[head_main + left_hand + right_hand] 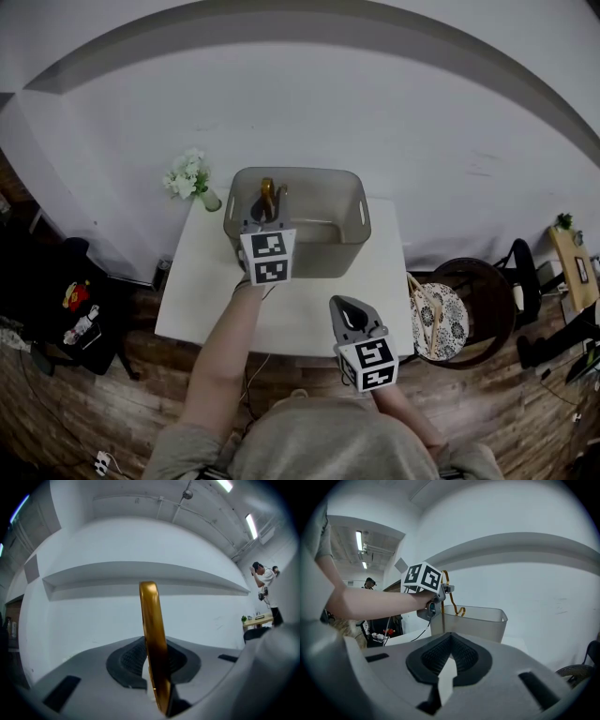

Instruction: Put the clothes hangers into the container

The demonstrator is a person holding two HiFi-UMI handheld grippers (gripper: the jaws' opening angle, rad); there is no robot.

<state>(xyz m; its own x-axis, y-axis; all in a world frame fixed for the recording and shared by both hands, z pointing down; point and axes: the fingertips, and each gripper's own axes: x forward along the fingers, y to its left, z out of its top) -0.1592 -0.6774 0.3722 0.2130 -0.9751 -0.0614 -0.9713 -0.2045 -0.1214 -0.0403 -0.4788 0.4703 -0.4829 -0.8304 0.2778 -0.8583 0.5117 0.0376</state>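
Observation:
A grey see-through container [361, 220] stands at the back of the white table [202, 300]. My left gripper [264, 223] hangs over its left part, shut on a gold metal hanger [268, 197] that stands upright above the container's inside. In the left gripper view the gold bar [152, 634] runs straight up from between the pads of the left gripper [154, 667]. The right gripper view shows the left gripper [440, 590] holding the hanger [452, 604] over the container [478, 620]. My right gripper [354, 317] [450, 658] hovers above the table's front right, jaws together and empty.
A vase of white flowers [190, 180] sits at the table's back left corner. To the right of the table a round patterned seat [439, 321] carries wooden hangers, beside a dark chair [487, 300]. Dark clutter [75, 309] lies on the floor at left. A person [265, 581] stands far off.

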